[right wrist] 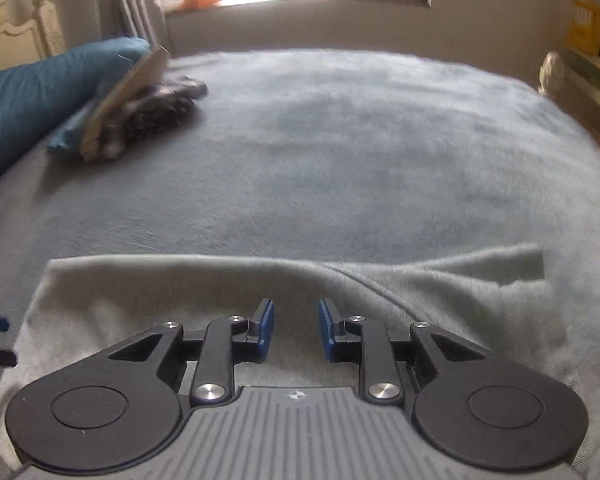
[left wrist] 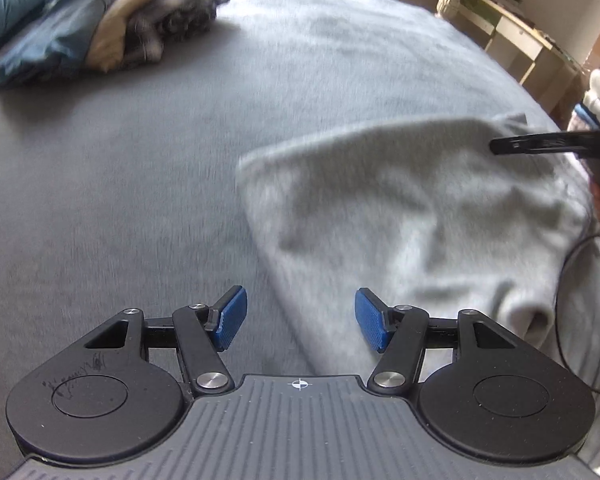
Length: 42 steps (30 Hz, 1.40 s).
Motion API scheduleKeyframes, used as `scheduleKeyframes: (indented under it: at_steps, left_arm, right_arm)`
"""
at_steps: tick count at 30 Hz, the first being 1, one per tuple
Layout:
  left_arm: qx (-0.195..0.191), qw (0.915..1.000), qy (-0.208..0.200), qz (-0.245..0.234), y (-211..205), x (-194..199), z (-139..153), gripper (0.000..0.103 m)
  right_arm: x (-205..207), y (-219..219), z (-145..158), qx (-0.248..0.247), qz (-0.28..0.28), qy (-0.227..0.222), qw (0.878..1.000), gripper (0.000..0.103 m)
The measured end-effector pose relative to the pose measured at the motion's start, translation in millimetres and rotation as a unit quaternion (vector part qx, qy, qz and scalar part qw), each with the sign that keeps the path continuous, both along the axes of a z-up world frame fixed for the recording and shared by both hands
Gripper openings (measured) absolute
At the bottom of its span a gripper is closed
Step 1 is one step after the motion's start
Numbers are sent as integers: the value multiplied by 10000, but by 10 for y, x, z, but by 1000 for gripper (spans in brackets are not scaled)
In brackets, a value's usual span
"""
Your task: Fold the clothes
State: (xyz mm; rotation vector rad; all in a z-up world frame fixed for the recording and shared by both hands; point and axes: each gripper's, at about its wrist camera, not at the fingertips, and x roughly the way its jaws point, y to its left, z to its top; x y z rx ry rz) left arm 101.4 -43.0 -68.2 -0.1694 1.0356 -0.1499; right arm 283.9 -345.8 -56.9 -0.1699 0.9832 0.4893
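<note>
Two grippers work over the grey bedspread [right wrist: 340, 152]: our left gripper [left wrist: 301, 319] stands with its blue pads well apart and nothing between them, at the left edge of the light grey garment [left wrist: 412, 216]. Our right gripper [right wrist: 296, 330] hovers over the same garment [right wrist: 140, 292], which lies rumpled near the bed's near right edge; its jaws stand narrowly apart, gripping nothing. Folded clothes [left wrist: 168, 24] lie stacked at the far left corner.

Bare blanket [right wrist: 340, 152]; pillows [right wrist: 40, 92] far left.
</note>
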Motion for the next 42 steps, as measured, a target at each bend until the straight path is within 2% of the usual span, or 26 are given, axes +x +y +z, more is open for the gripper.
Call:
scheduleKeyframes:
  at_steps: [1,2,5,8,11,13,15,18,21,24,27,29,31,33,35,38,42]
  left_arm:
    - [-60,10000,53,22,11,-33,-57,60]
    - [-123,9999,96,46,24,-67,-109,60]
    - [-390,9992,23,87,114,-148,-115,60]
    - [-599,9982,25,48,164,-195,-143,60]
    - [-662,9978,-6,-68,174,-238,-175,60]
    - [-597,9980,-59,-178,141,-267,-187,60]
    - [-548,9982,-75,-236,121,-266,-209,60]
    - [-510,9981,-139,-303,118,-291,-238,61]
    - [-634,9972,-162,-365,176,-297,-259,62]
    - [-738,9960,-191,-459,226,-300,-278,62]
    - [-756,9952,-202,-583,234,-292,-275,63]
    - [-758,9946,-217,-670,236,-280,-272,64]
    - [-760,9942,-230,-730,241,-279,-264,64]
    - [-763,9938,-236,-779,248,-273,-262,64]
    - [-758,9938,-222,-783,251,-271,-254,64]
    - [-673,9954,-174,-653,217,-283,-229,64]
    - [-499,9971,-150,-556,163,-296,-225,65]
  right_arm:
    - [90,-29,-138,-90,-111,305,9994,25]
    - [116,-48,-144,-108,-211,438,9988,25]
    - [45,4,121,-208,-341,512,9979,27]
    - [-225,329,429,157,478,644,9967,27]
    - [-415,895,557,531,1350,968,9847,27]
    - [-474,1335,505,751,1725,1192,9749,27]
    - [-440,1742,351,814,1835,1288,9711,27]
    - [-182,2165,-71,564,1571,1177,9789,24]
    - [-45,2216,-159,743,1385,1095,9815,25]
    - [-89,1962,64,1032,1319,909,9817,26]
    - [-214,1410,387,1792,1109,693,9751,26]
    - [-386,914,599,2097,925,611,9715,26]
    - [-583,411,762,2124,795,657,9717,27]
    - [-789,-22,894,1800,610,729,9791,29]
    - [-1044,-332,880,1324,357,783,9875,31]
    - [-1322,-533,655,853,19,972,9916,32]
    - [-1375,-447,288,1109,-98,950,9892,32]
